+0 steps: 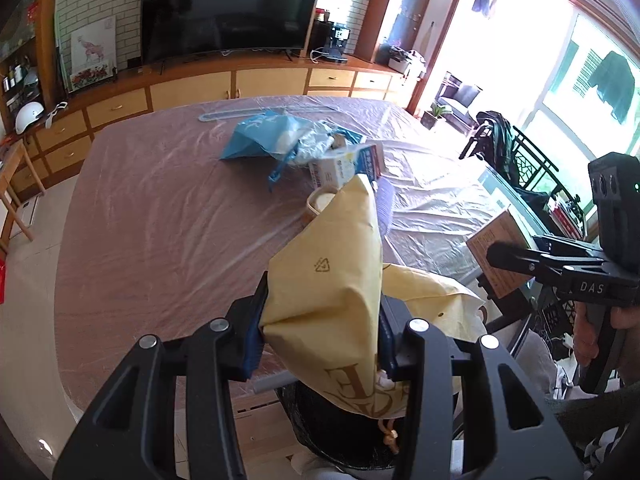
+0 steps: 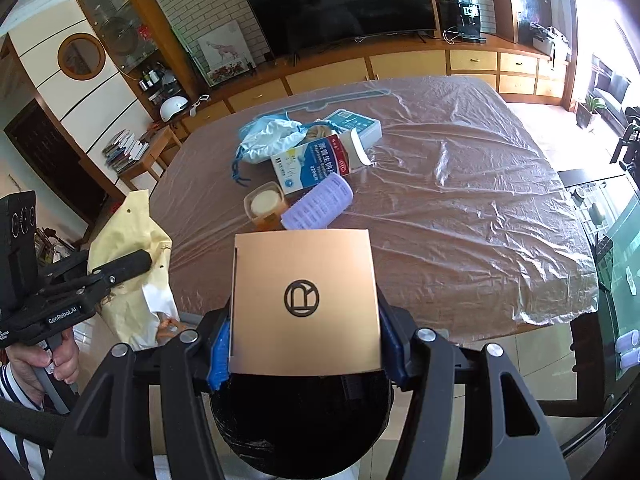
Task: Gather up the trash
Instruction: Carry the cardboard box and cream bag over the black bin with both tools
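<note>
Left gripper is clamped on a yellow paper bag, held over the black bin just off the near table edge. Right gripper is closed on a tan box with a round logo, also above the bin. Remaining trash sits mid-table on the plastic-covered table: blue plastic bag, medicine carton, lavender cylinder touching a small lidded cup, and a white-teal box behind the carton.
</note>
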A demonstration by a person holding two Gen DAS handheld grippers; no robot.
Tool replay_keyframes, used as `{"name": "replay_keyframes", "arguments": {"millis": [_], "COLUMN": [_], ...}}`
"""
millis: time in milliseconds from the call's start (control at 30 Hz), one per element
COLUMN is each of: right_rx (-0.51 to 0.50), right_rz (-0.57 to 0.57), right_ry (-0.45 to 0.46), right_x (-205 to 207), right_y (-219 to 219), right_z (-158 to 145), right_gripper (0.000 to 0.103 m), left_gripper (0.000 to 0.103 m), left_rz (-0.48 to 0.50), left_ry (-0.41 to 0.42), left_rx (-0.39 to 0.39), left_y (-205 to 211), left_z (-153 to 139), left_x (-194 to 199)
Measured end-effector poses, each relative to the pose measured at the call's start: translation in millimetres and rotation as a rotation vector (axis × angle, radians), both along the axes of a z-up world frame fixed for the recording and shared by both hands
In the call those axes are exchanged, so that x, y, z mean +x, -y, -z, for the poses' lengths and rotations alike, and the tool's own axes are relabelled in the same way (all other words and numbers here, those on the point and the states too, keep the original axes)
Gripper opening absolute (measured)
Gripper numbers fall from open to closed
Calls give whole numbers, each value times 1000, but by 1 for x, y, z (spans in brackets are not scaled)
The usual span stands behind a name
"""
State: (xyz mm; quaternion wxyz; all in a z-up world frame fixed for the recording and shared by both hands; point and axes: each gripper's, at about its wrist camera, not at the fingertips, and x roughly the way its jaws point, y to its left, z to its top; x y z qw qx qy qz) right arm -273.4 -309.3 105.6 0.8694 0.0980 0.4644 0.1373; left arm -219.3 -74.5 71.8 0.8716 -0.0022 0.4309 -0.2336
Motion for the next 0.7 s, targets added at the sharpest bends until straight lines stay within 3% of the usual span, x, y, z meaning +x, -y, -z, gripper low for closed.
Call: {"name": "replay_keyframes", "arguments": {"millis": [700], "right_rx": [-6], "right_rz": [-12], "right_ry": [-55], "right_x": [-46], "right_y": [-12], "right_z": [15], "right_gripper": [57], "left_gripper": [45], "left_rz": [177], "left_ry": [-38], "left_rx": [24], "left_y": [25], "left_z": [20], "left_x": [-38]}}
